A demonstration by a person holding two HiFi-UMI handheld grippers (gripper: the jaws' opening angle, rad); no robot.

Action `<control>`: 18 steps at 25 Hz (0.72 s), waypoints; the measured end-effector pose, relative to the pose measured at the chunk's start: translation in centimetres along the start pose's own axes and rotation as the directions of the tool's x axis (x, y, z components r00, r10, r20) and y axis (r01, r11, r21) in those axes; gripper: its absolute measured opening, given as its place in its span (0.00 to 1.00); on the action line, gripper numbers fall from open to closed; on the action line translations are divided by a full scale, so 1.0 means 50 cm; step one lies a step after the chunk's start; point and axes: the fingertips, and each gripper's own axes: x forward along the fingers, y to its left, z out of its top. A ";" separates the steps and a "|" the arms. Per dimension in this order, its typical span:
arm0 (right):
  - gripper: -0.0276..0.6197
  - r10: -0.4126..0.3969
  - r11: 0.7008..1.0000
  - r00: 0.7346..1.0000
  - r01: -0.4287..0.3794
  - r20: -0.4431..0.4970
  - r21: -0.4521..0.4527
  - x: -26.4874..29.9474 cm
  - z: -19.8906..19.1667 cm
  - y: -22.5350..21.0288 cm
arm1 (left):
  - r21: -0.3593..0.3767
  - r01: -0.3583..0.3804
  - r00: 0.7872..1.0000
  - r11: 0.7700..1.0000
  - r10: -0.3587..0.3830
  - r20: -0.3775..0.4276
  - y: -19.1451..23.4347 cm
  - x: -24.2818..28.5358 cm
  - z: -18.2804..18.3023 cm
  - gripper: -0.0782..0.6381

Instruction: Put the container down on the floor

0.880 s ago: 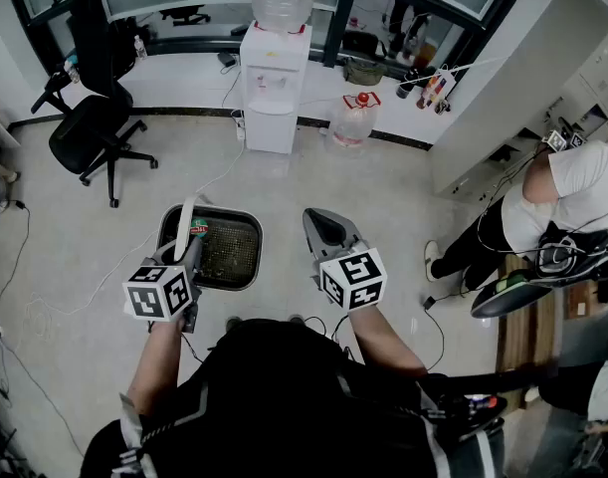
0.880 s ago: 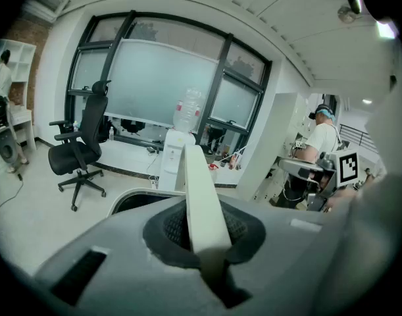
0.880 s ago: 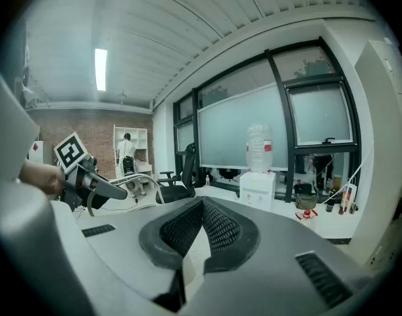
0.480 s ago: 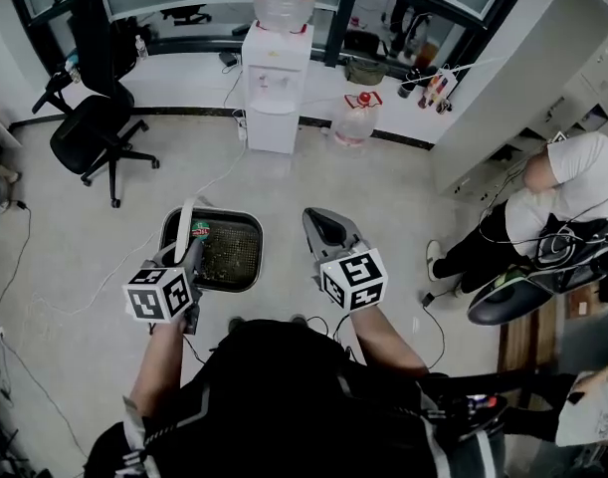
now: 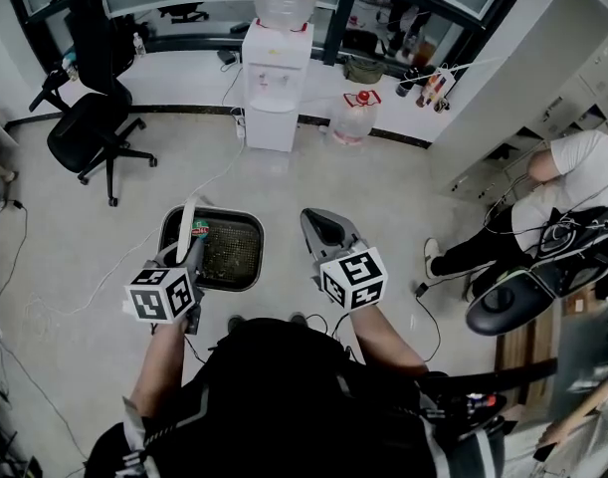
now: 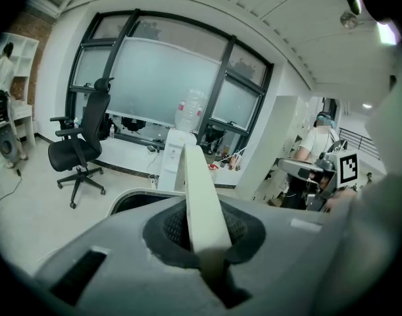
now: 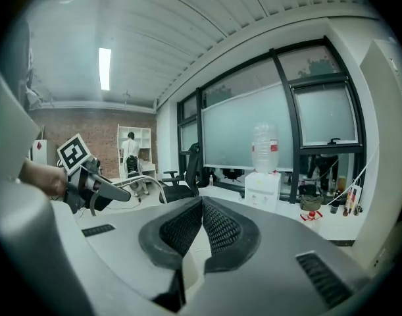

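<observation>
In the head view, a black container (image 5: 216,250) with a dark, speckled inside is in front of me over the pale floor. Its white bail handle (image 5: 187,219) arches up on the left side. My left gripper (image 5: 192,251) is shut on that handle. In the left gripper view the white strip of the handle (image 6: 199,196) runs up out of the closed pads, with the container's rim (image 6: 129,199) beyond. From above I cannot tell whether the container touches the floor. My right gripper (image 5: 319,223) is beside the container, shut and empty, its pads meeting (image 7: 202,206).
A white water dispenser (image 5: 276,86) and a spare water jug (image 5: 351,119) stand by the far window wall. An office chair (image 5: 93,132) is at the left. Cables (image 5: 15,297) trail over the floor. A person (image 5: 557,192) bends over a chair at the right.
Both grippers and the container stay where they were. The person at the right has bent lower and shifted, with the chair beside them.
</observation>
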 end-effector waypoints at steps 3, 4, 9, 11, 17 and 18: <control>0.06 -0.004 1.000 1.000 0.004 -0.001 -0.004 0.009 0.003 0.011 | -0.001 0.012 1.000 1.000 -0.012 -0.002 0.010 -0.001 -0.001 0.14; 0.06 -0.004 1.000 1.000 0.004 -0.004 -0.006 0.013 0.006 0.014 | -0.001 0.016 1.000 1.000 -0.016 -0.004 0.014 0.000 0.001 0.14; 0.06 -0.019 1.000 1.000 0.019 -0.025 -0.015 0.035 0.007 0.031 | -0.004 0.039 0.999 0.999 -0.039 -0.009 0.037 0.003 0.006 0.14; 0.06 -0.030 0.999 0.999 0.029 -0.031 -0.019 0.046 0.008 0.040 | -0.001 0.049 0.999 0.999 -0.049 -0.009 0.050 0.002 0.008 0.14; 0.06 -0.059 0.997 0.997 0.058 -0.044 -0.041 0.081 0.011 0.080 | 0.006 0.072 0.997 0.997 -0.072 -0.001 0.097 0.002 0.019 0.14; 0.06 -0.062 0.997 0.997 0.061 -0.047 -0.040 0.087 0.010 0.088 | 0.013 0.078 0.997 0.997 -0.078 -0.001 0.104 0.001 0.023 0.14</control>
